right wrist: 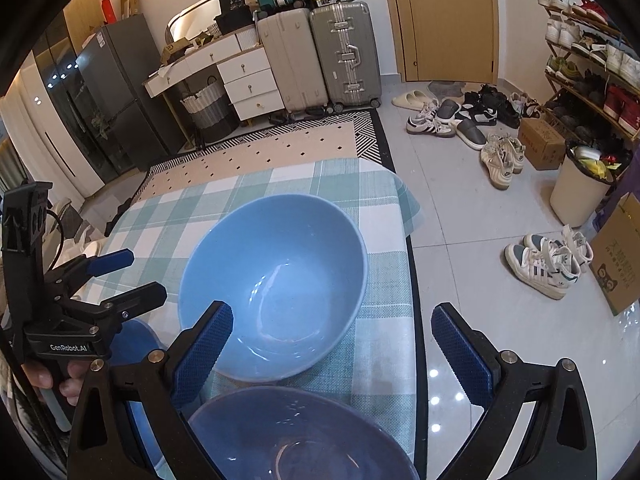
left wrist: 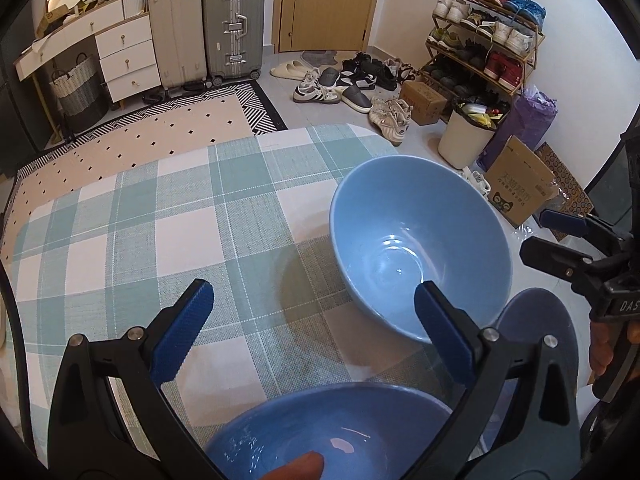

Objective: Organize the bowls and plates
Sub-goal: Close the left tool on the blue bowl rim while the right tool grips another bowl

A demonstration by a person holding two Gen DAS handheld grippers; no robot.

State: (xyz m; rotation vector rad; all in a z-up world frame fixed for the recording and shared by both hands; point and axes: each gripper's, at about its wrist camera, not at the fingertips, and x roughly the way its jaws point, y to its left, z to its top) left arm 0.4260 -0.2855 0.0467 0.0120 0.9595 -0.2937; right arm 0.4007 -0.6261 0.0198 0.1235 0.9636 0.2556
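A large light blue bowl [left wrist: 420, 240] [right wrist: 276, 276] sits on the checked tablecloth near the table's right edge. A deeper blue bowl [left wrist: 332, 432] lies just under my left gripper [left wrist: 314, 332], which is open and holds nothing; its right fingertip [left wrist: 440, 320] overlaps the light bowl's near rim. A grey-blue bowl [right wrist: 296, 436] [left wrist: 536, 328] lies under my right gripper [right wrist: 332, 354], also open and holding nothing, its left fingertip [right wrist: 208, 344] in front of the light bowl's near rim. Each gripper shows in the other's view, the left gripper [right wrist: 136, 276] and the right gripper [left wrist: 538, 236], both hand-held.
The table [left wrist: 160, 240] with its green and white cloth ends close to the right of the light bowl [right wrist: 400, 280]. Beyond are a patterned rug [left wrist: 180, 128], suitcases [left wrist: 232, 24], loose shoes [right wrist: 460, 120], a shoe rack [left wrist: 488, 36], a bin [right wrist: 580, 184] and a cardboard box [left wrist: 520, 180].
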